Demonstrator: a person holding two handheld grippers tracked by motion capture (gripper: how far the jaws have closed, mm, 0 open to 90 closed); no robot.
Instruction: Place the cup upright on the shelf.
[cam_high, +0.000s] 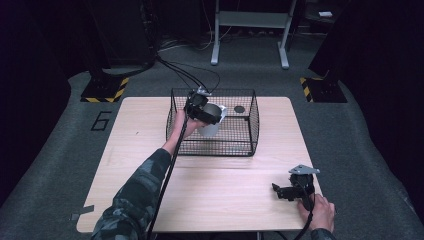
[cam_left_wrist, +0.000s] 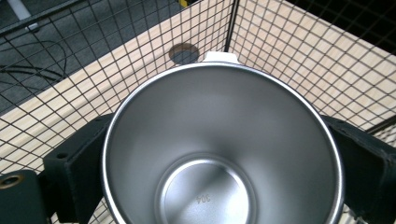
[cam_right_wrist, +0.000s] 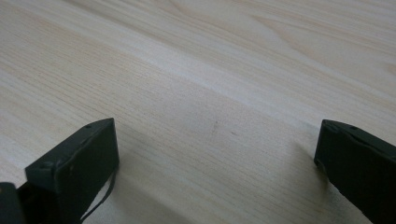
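A steel cup (cam_high: 213, 120) with a white outside is held above the floor of the black wire basket (cam_high: 250, 107), and my left gripper (cam_high: 205, 114) is shut on it. In the left gripper view the cup (cam_left_wrist: 219, 154) faces the camera mouth-first, empty and shiny inside, with a black jaw pressed against each side of it and a white tab at its far rim. My right gripper (cam_high: 285, 191) rests low at the table's front right, open. In the right gripper view its fingers (cam_right_wrist: 79, 163) stand far apart over bare wood with nothing between them.
The wire basket stands at the back middle of the light wooden table (cam_high: 150, 200). A dark round hole (cam_left_wrist: 183, 52) in the tabletop shows through the mesh behind the cup. Cables trail from both grippers. Beyond the table are grey floor and stand bases with yellow-black tape.
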